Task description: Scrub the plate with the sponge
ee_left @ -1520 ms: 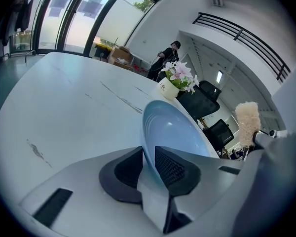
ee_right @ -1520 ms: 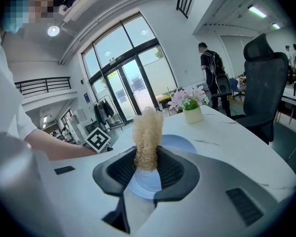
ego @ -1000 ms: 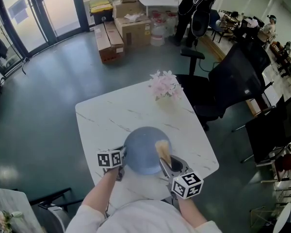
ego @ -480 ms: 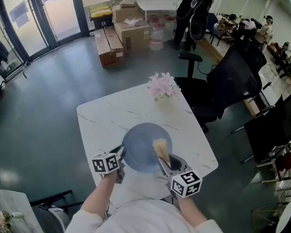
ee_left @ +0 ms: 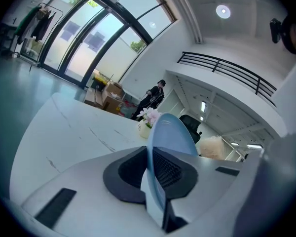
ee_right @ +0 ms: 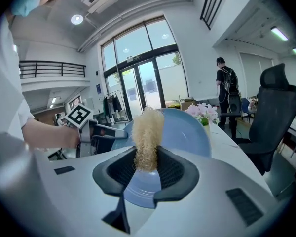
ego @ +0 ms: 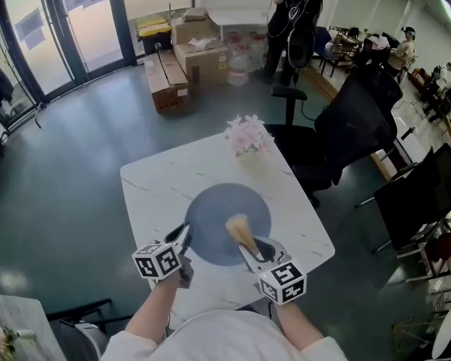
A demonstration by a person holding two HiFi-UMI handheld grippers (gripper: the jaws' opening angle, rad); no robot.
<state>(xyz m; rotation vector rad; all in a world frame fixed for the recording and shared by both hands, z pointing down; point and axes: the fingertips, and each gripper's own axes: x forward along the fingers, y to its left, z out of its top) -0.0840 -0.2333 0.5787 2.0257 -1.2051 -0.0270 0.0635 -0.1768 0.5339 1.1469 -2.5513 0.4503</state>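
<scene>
The blue plate [ego: 210, 216] is held tilted above the near half of the white worktop [ego: 161, 183]. The left gripper [ego: 184, 239] is clamped on the plate's left rim, its jaws nearly together on the thin edge. The right gripper [ego: 249, 256] is closed on a tan, fibrous sponge [ego: 239, 232], whose tip reaches over the plate's face, right of its middle. Pink flowers [ego: 246, 134] stand at the worktop's far edge.

open office hall: black swivel chairs [ego: 358, 123], stacked cardboard boxes [ego: 201, 60], tall glass doors [ego: 56, 22].
</scene>
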